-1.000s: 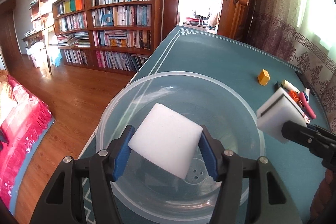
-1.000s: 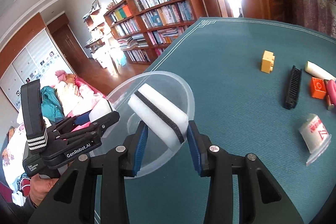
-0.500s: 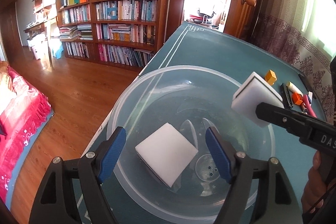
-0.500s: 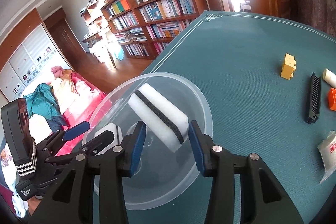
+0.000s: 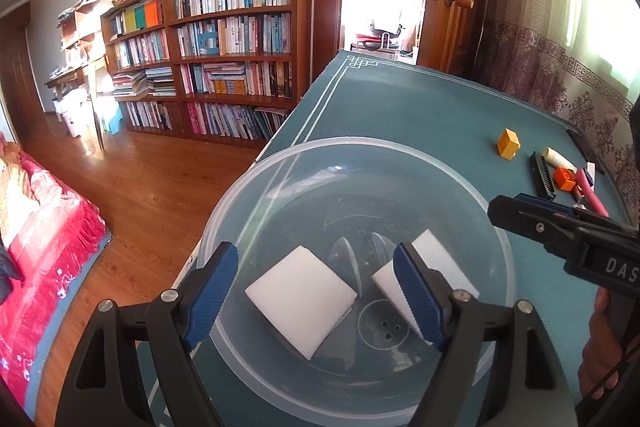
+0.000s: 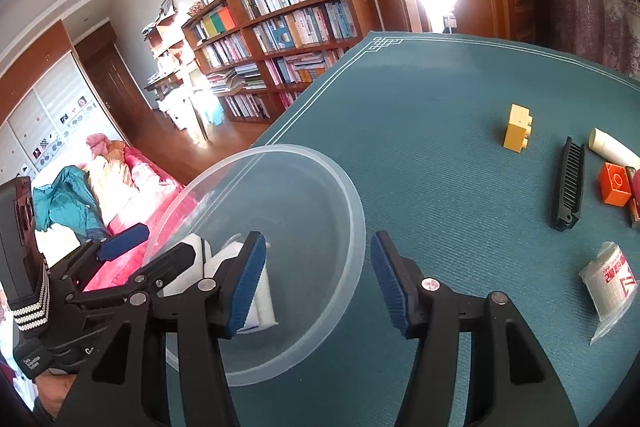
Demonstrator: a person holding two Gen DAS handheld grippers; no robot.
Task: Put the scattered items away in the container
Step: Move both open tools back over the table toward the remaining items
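Note:
A clear plastic bowl (image 5: 420, 163) sits on the teal table near its left edge. Two white sponges lie inside: a plain one (image 5: 300, 301) and a second sponge (image 5: 436, 259) partly behind my left finger. My left gripper (image 5: 316, 291) hovers open over the bowl, empty. The right gripper (image 6: 318, 279) is open and empty above the bowl's rim (image 6: 356, 207); its finger (image 5: 520, 215) reaches in from the right in the left wrist view. Scattered on the table: a yellow brick (image 6: 518, 127), a black comb (image 6: 568, 183), an orange brick (image 6: 614, 185), a white tube (image 6: 612, 147), a plastic packet (image 6: 608, 277).
A pink pen (image 5: 590, 191) lies beside the orange brick (image 5: 564, 179). The table's left edge (image 5: 296, 123) drops to a wooden floor, with a bookshelf (image 5: 224, 47) and a red sofa (image 5: 36, 227) beyond. A patterned curtain (image 5: 580, 87) borders the table's far side.
My left gripper opened and dropped the plain sponge into the bowl. The right gripper then opened and its black-striped sponge fell in beside it.

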